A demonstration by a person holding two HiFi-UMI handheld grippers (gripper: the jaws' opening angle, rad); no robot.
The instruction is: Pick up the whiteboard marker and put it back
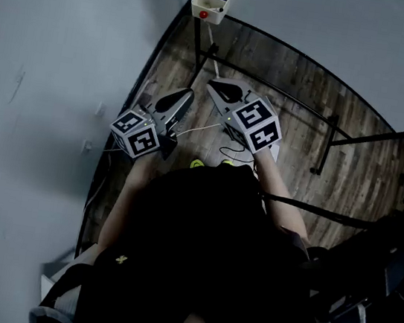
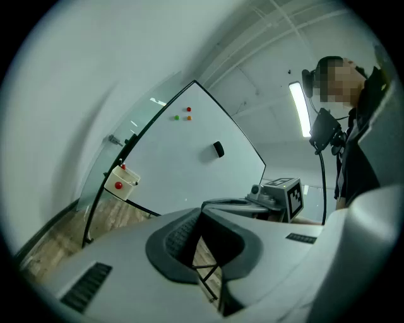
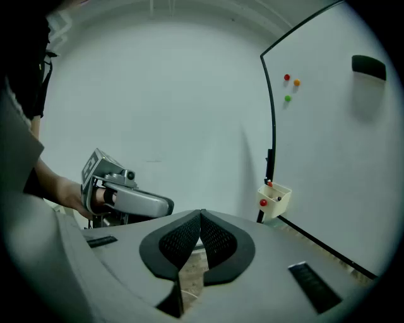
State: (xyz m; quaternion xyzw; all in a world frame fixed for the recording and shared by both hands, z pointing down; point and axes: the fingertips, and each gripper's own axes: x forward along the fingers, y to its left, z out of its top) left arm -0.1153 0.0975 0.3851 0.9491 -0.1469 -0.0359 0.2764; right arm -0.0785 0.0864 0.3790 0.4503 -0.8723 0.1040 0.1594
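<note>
Nothing picked up so far: left claw (image 2: 202, 207) and right claw (image 3: 201, 213) both pressed together, empty, well apart from the whiteboard (image 3: 328, 158). Seemingly upright in the tray (image 3: 278, 200) at the board's corner — the whiteboard marker (image 3: 270, 183), red-capped, too small to confirm. Probably left to do: reach, grasp, lift, return.

Black top (image 1: 201, 270), grey left claw (image 1: 187, 96), grey right claw (image 1: 219, 88) — 2 marker cubes (image 1: 256, 124)

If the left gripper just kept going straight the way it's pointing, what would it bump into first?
Likely the whiteboard, on its bare face near the eraser; nothing shows in between.
</note>
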